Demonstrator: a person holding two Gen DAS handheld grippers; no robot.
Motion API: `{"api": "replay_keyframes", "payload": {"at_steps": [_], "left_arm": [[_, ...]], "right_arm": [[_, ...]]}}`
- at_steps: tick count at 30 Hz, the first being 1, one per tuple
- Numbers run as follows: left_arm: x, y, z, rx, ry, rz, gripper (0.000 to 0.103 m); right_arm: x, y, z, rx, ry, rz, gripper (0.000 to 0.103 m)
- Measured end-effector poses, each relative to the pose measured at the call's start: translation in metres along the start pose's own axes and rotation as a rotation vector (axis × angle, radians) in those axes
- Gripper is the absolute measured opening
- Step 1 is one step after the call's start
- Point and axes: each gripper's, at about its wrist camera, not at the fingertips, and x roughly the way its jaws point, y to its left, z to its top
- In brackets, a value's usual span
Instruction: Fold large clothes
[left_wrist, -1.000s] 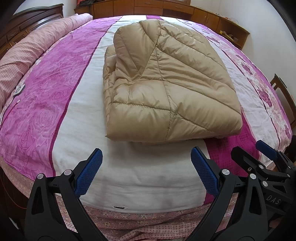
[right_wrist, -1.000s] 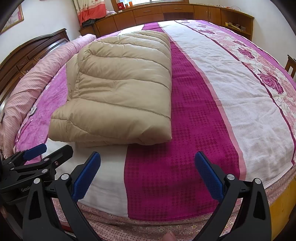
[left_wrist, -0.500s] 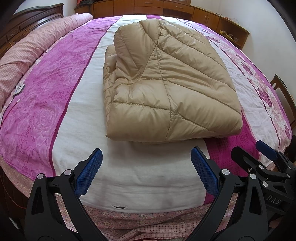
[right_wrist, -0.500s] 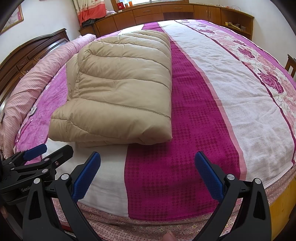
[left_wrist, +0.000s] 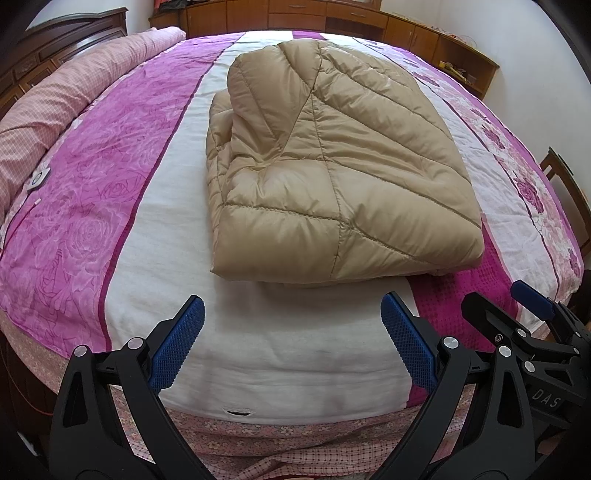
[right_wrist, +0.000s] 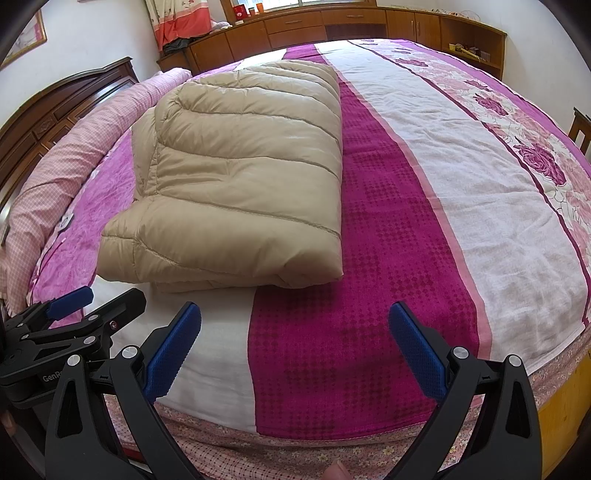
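Observation:
A beige quilted down coat (left_wrist: 332, 166) lies folded in a thick rectangle on the bed; it also shows in the right wrist view (right_wrist: 243, 177). My left gripper (left_wrist: 291, 314) is open and empty, hovering over the white stripe just short of the coat's near edge. My right gripper (right_wrist: 295, 321) is open and empty over the magenta stripe, to the right of the coat's near corner. Each gripper shows at the edge of the other's view: the right one in the left wrist view (left_wrist: 532, 299), the left one in the right wrist view (right_wrist: 70, 299).
The bed cover (right_wrist: 461, 177) has pink, white and magenta stripes with roses. A pink checked bolster (left_wrist: 74, 85) lies along the wooden headboard (right_wrist: 70, 99) at left. Wooden cabinets (right_wrist: 332, 22) line the far wall. A chair (left_wrist: 565, 184) stands at the right.

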Motion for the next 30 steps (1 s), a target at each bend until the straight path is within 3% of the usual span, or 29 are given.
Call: {"api": "replay_keyframes", "payload": {"at_steps": [30], "left_arm": [[-0.0028, 0.0013, 0.0036, -0.009, -0.004, -0.003, 0.096]], "right_arm": [[-0.0021, 0.0003, 0.0019, -0.004, 0.001, 0.0, 0.098]]}}
